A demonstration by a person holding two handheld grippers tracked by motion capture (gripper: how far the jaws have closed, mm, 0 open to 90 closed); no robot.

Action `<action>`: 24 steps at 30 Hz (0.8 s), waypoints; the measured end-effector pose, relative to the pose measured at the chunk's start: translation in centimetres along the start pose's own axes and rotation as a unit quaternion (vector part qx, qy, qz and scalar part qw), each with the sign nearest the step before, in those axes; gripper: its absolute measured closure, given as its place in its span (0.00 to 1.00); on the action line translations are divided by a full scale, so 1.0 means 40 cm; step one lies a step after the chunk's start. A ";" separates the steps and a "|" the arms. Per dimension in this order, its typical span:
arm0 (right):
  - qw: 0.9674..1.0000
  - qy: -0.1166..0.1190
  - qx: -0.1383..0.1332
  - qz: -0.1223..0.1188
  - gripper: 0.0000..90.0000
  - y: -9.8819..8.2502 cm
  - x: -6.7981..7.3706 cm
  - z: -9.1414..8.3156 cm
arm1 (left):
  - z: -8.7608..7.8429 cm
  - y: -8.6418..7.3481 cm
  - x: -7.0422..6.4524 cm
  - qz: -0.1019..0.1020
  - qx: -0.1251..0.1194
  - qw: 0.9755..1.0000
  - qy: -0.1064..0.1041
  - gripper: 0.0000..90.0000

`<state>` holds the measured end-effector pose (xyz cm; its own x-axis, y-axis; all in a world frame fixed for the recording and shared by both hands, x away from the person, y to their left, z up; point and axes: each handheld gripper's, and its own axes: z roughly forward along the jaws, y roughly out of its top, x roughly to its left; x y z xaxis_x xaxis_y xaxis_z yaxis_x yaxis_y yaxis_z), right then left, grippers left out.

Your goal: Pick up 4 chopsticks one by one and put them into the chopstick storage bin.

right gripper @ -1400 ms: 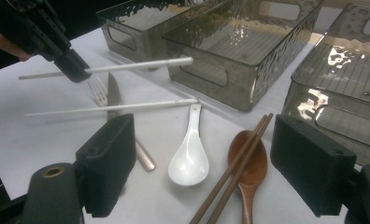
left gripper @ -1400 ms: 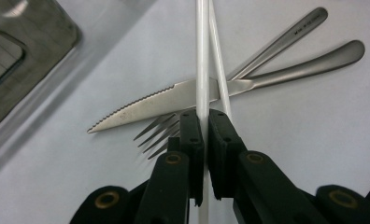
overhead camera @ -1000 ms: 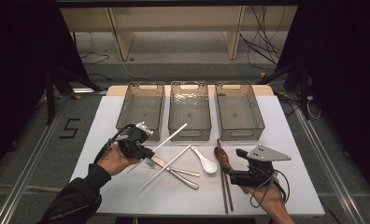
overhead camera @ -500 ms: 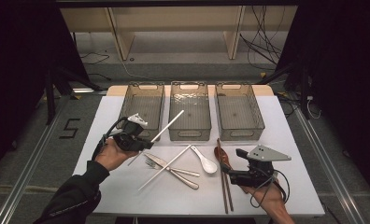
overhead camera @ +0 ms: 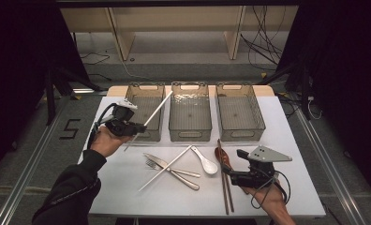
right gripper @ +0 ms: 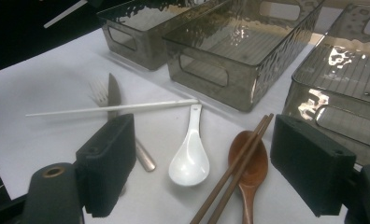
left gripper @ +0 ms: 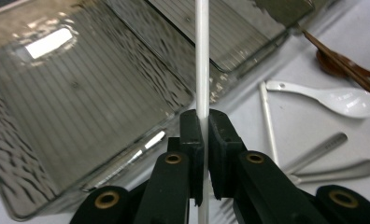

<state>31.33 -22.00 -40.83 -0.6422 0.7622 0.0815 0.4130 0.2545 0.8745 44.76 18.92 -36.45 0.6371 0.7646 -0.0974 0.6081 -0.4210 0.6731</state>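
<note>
1. Right gripper (overhead camera: pixel 231 178) rests on the table's (overhead camera: pixel 296 187) near edge, jaws wide apart, holding nothing
2. Left gripper (overhead camera: pixel 137 127) clamps a long, thin white chopstick (overhead camera: pixel 156 111), slanting up over the left-hand grey basket (overhead camera: pixel 145 87)

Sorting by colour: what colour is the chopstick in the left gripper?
White chopstick, clearest in the left gripper view.

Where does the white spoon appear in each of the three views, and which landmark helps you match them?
High view: spoon low centre on the table.
Left gripper view: spoon at the right edge, upper half.
Right gripper view: spoon low centre, between the jaws.
Shared landmark: the wooden spoon lying just beside it.
</note>
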 end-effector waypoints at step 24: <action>1.000 0.005 -0.001 0.000 0.26 0.000 0.000 0.000 | 0.039 0.094 0.154 -0.025 -0.033 0.998 0.050 0.95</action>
<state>31.33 -21.98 -40.83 -0.6487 0.7561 0.0868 0.4115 0.2526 0.8757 51.73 21.30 -35.68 0.5544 0.8300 -0.0607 0.6038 -0.3509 0.7158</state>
